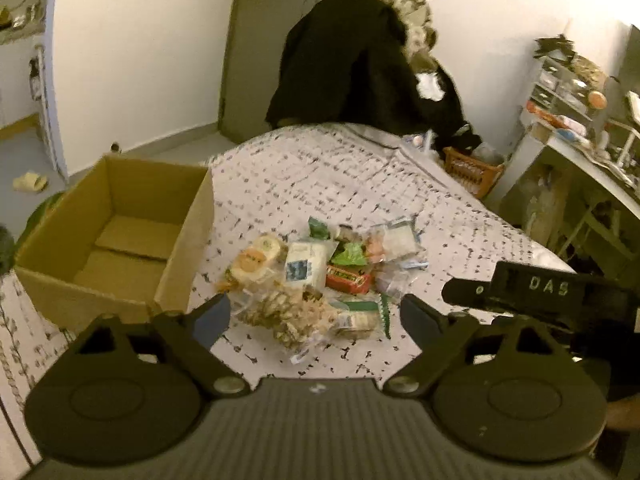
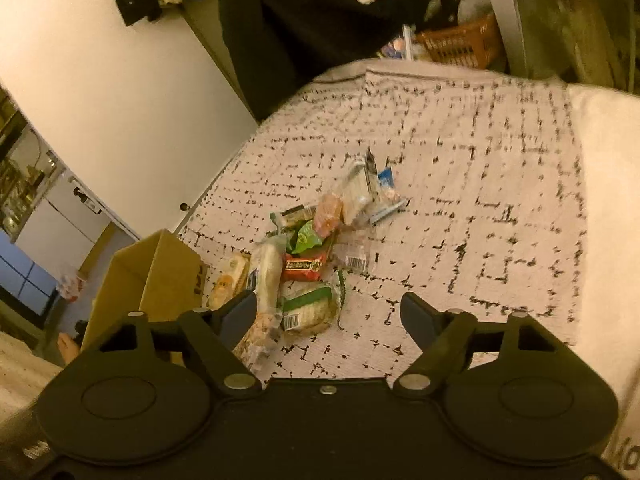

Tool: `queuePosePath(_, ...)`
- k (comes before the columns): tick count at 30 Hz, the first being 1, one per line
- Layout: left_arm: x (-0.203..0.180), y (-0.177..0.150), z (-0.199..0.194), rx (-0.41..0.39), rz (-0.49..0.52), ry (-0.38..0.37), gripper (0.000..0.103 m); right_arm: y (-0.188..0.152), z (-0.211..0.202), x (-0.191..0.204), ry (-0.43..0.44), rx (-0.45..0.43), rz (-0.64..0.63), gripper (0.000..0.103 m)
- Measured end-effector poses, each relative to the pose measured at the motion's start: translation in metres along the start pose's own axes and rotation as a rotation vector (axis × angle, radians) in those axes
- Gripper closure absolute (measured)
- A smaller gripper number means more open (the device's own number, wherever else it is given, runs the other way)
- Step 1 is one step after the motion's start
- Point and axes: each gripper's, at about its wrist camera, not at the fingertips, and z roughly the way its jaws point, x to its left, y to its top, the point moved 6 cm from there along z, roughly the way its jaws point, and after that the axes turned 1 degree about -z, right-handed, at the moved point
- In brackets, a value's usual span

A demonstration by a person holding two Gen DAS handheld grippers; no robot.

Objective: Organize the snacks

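Note:
A pile of wrapped snacks (image 1: 320,276) lies on a bed with a white, black-flecked cover (image 1: 320,168). In it are a red packet (image 1: 347,280), a green wrapper (image 1: 349,257) and a clear bag of pale brown pieces (image 1: 288,316). An open, empty cardboard box (image 1: 120,240) stands on the bed left of the pile. My left gripper (image 1: 316,316) hovers open just short of the clear bag, nothing between its fingers. My right gripper (image 2: 328,316) is open above a green-labelled packet (image 2: 310,308) at the near end of the snack pile (image 2: 316,240). The cardboard box (image 2: 148,280) shows at the left.
An orange basket (image 1: 472,170) sits beyond the bed's far right corner, next to cluttered shelves (image 1: 568,92). Dark clothes (image 1: 352,64) hang against the wall behind the bed. The other gripper's black body (image 1: 560,292) juts in from the right of the left wrist view.

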Motion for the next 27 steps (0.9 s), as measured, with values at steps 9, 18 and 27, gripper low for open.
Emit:
queuePosePath(9,0.015,-0.006,0.045,0.049,-0.102,0.061,0.019,0.001,0.040,0.002,0.039,0.063,0.028,0.026)
queuePosePath(18,0.024,-0.015,0.082,0.085,-0.202,0.096,0.019,0.006,0.071,-0.004,0.066,0.111,0.053,0.028)
queuePosePath(27,0.028,-0.016,0.110,0.114,-0.277,0.125,0.018,0.003,0.078,-0.013,0.081,0.105,0.088,0.028)
